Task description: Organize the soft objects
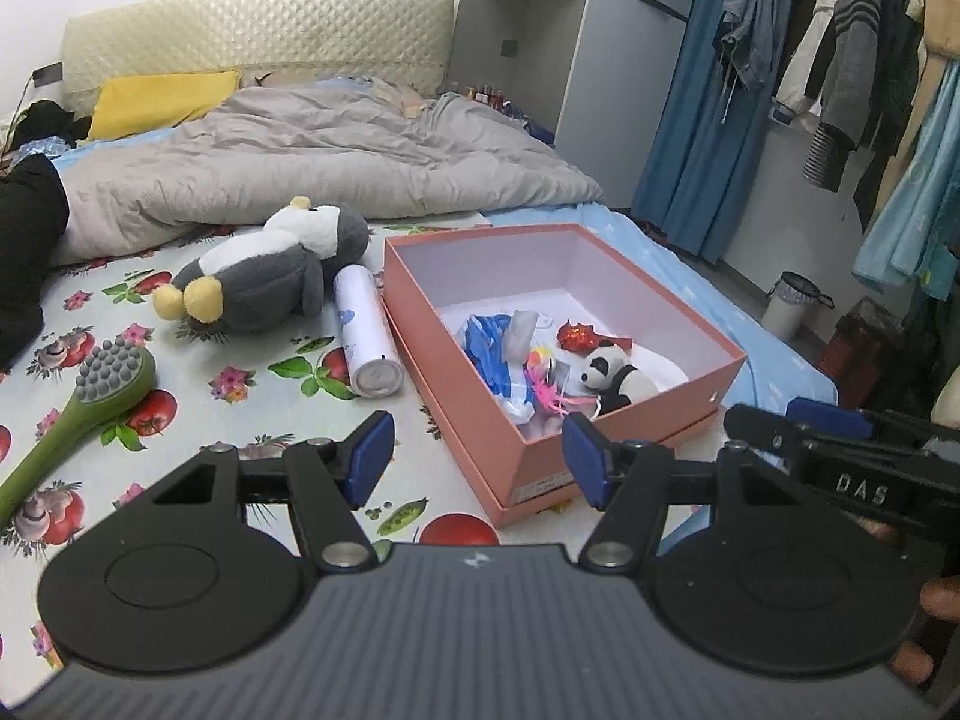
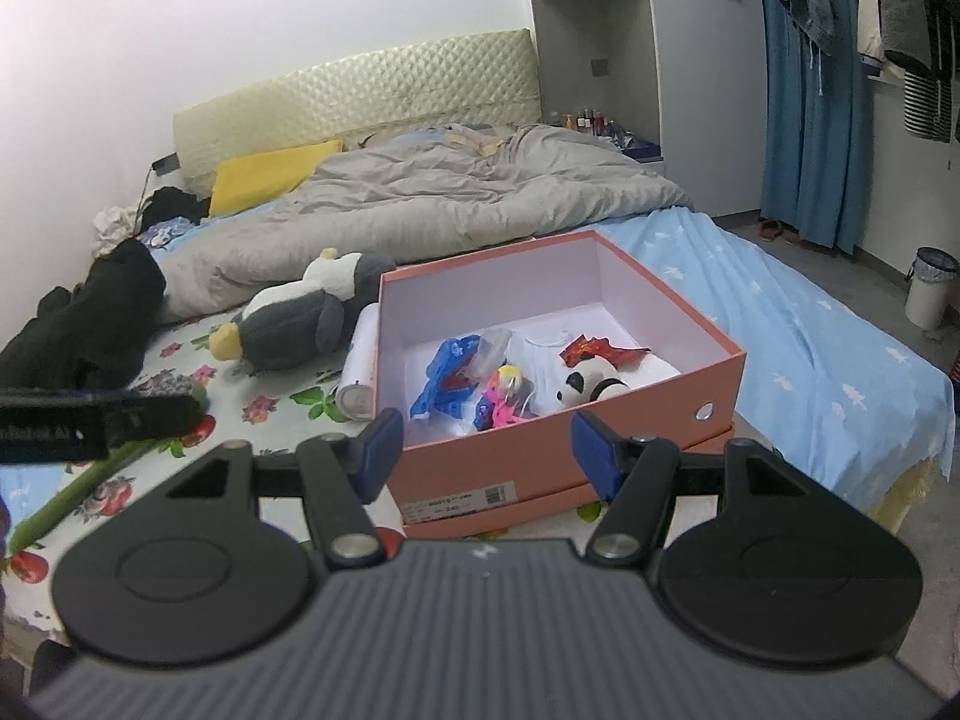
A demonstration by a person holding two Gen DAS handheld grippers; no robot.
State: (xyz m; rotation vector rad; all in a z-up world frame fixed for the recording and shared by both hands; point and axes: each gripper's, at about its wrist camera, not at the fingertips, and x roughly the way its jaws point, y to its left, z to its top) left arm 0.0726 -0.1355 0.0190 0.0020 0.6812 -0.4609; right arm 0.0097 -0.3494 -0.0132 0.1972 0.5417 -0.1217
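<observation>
Grey-and-white plush penguin point(image 1: 270, 267), one only, lies on the flowered sheet left of centre, beside the salmon cardboard box point(image 1: 600, 444); it looks light and squashy, best pinched at the belly. One small plush panda point(image 1: 615, 381) sits inside. Left hand-held gripper point(image 1: 477, 459) and right hand-held gripper point(image 2: 486, 450) both gape wide, empty.

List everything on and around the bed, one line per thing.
Box: 1, salmon pink, open, on the bed.
Panda toy: 1, black and white, inside the box.
Penguin plush: 1, grey and white, lying on the bed left of the box.
White tube: 1, lying beside the box.
Brush: 1, green with grey nubs, on the floral sheet.
Quilt: 1, grey, crumpled behind.
Pillow: 1, yellow, by the headboard.
Bin: 1, white, on the floor.
Left claw: open, empty.
Right claw: open, empty.
</observation>
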